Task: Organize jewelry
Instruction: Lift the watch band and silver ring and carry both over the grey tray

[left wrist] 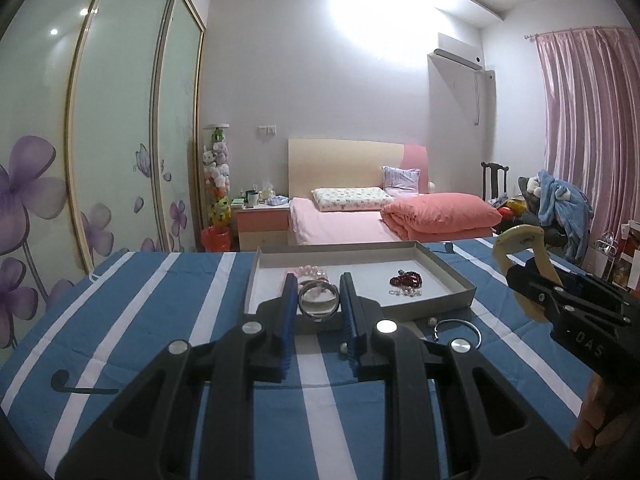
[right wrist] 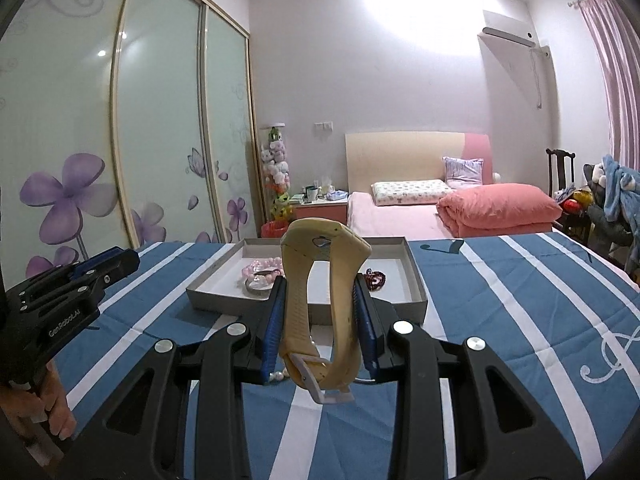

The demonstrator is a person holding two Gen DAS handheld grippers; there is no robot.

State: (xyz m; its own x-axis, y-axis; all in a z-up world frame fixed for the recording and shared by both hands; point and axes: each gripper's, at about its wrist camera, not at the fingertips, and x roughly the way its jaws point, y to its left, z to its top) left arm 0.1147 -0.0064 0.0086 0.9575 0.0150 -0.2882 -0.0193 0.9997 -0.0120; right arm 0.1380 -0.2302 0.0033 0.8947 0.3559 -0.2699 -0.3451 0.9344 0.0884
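A striped cloth (left wrist: 160, 320) covers the worktop beneath both grippers. On it, ahead of the left gripper (left wrist: 318, 300), lies a shallow grey tray (left wrist: 448, 276). The right gripper (right wrist: 320, 300) is closed on a cream watch (right wrist: 320, 280), its blue pads pressing the strap from both sides; the strap loops upward and its buckle hangs down toward the camera. The watch is raised above the cloth, in front of the tray's near wall. The left gripper is partly open with nothing between its fingers; in line with its gap a silver bangle (left wrist: 319, 300) lies in the tray at the near wall. Just beyond the bangle sit pink beads (left wrist: 308, 272), and to the gripper's right in the tray a red bracelet (left wrist: 406, 280). A thin ring (left wrist: 458, 332) lies on the cloth right of the left gripper, outside the tray.
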